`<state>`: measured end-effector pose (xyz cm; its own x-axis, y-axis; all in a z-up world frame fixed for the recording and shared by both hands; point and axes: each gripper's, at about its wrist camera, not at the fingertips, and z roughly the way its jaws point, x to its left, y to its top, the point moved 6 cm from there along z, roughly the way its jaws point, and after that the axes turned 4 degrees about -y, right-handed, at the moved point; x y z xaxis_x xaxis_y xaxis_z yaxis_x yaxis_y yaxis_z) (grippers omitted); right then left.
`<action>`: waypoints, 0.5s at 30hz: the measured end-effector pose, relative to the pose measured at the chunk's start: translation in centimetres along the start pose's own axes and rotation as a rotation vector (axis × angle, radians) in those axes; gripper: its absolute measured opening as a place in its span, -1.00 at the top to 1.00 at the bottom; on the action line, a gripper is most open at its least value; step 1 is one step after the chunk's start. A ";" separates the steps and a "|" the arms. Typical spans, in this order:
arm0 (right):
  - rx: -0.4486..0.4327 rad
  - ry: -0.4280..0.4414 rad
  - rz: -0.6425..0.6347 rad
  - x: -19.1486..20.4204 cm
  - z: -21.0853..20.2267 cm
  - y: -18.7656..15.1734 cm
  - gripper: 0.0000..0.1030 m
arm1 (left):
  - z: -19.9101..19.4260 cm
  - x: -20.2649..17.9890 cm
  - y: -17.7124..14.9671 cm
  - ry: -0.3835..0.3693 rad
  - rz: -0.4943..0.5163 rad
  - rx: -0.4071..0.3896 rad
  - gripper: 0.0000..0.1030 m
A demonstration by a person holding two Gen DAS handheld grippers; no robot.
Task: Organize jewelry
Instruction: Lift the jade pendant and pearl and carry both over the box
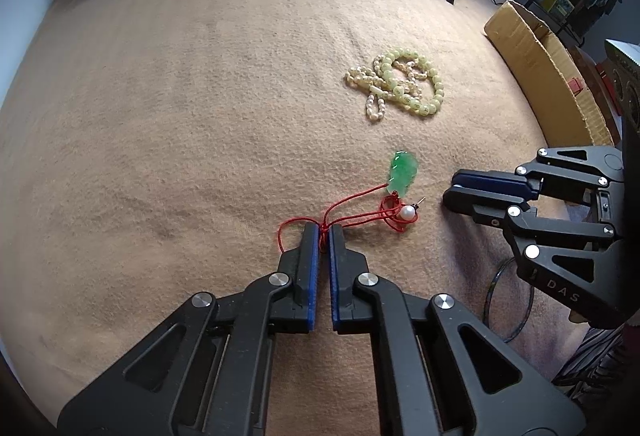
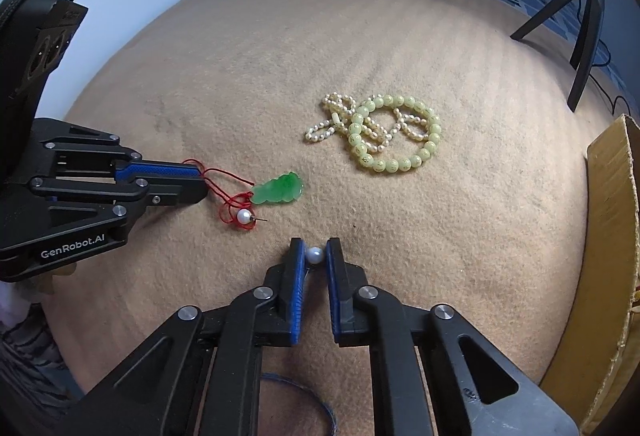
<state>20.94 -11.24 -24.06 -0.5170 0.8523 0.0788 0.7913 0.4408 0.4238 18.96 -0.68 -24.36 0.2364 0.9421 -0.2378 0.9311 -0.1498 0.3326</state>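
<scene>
Left wrist view: the left gripper (image 1: 324, 232) pinches the red cord (image 1: 352, 201) of the green pendant (image 1: 403, 171), which lies just beyond on the blanket (image 1: 180, 115). Open blanket spreads left of the pendant; a carton (image 1: 540, 67) edges the right.

Right wrist view: the right gripper (image 2: 314, 250) clamps a pearl (image 2: 314, 256), near the pendant (image 2: 278, 189); beads (image 2: 384, 133) lie beyond.

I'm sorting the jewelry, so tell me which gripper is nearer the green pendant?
Left. The left gripper is shut on the red cord tied to the green pendant. The right gripper sits farther off, shut on a loose pearl.
</scene>
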 end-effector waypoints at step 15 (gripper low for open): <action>-0.061 0.029 0.040 -0.5 -2.4 0.5 0.86 | -5.1 -0.5 1.9 -0.071 -0.056 -0.129 0.97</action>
<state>20.85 -12.13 -21.75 -0.4954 0.8599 0.1228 0.7905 0.3878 0.4740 19.24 0.05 -18.97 0.2080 0.9236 -0.3219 0.9013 -0.0532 0.4298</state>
